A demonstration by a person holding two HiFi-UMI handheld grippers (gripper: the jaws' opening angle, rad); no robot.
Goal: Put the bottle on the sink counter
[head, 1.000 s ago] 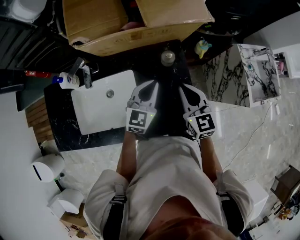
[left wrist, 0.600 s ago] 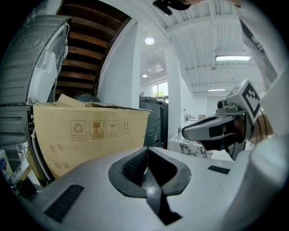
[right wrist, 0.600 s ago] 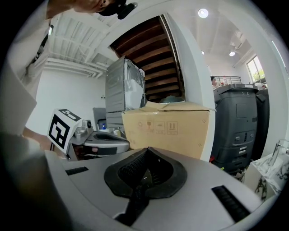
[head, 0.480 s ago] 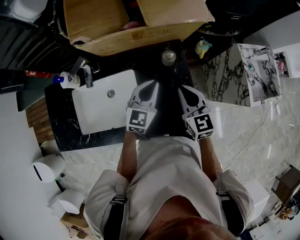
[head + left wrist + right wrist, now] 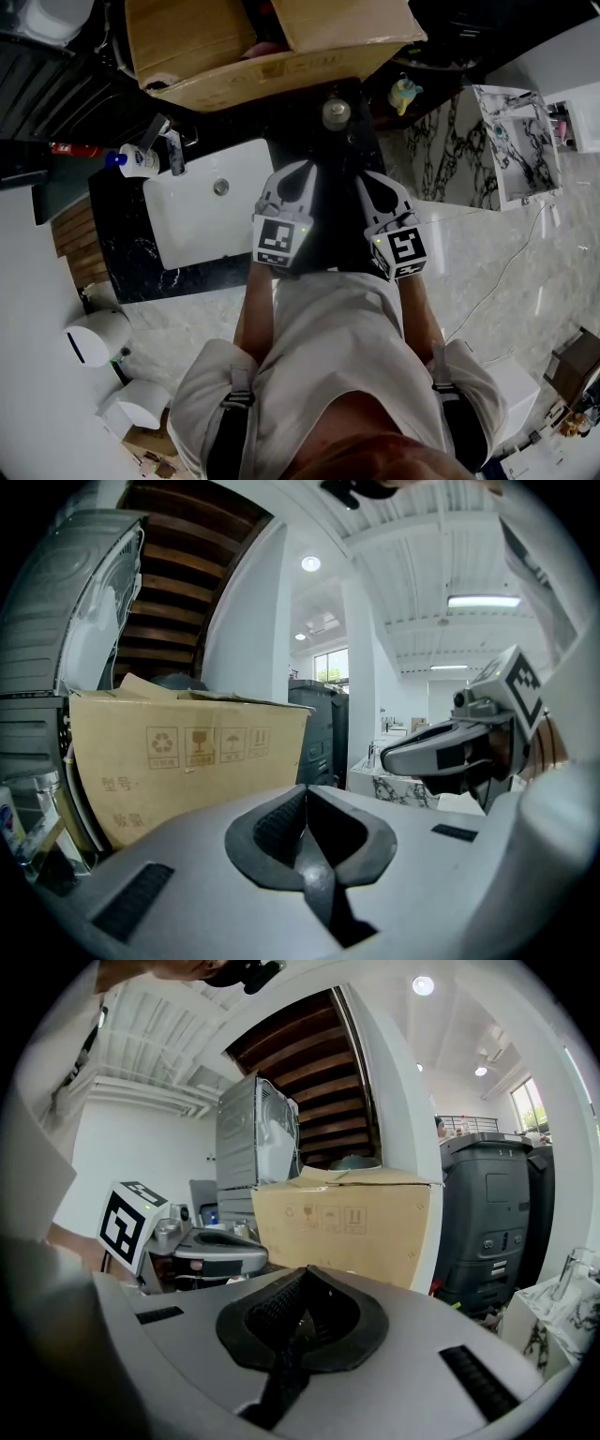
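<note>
Looking down at myself now: I'm in a pale short-sleeved shirt (image 5: pixel 328 323), with dark straps (image 5: pixel 236 412) over both shoulders, each with a light buckle. My left gripper (image 5: pixel 307 169) is a smooth grey-white shell, tapering to the front, and my right gripper (image 5: pixel 367 178) matches it. Each carries a white cube (image 5: pixel 278 242) printed with black square markers, with a tiny green light at its edge. Black ribbed pads (image 5: pixel 277 822) line the jaws.

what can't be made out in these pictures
Head view: the round-topped thing on the black counter shows only from above; bottle or not, unclear.
Head view: the cardboard box is cut off by the top edge.
Right gripper view: the box's print is too small to read.
</note>
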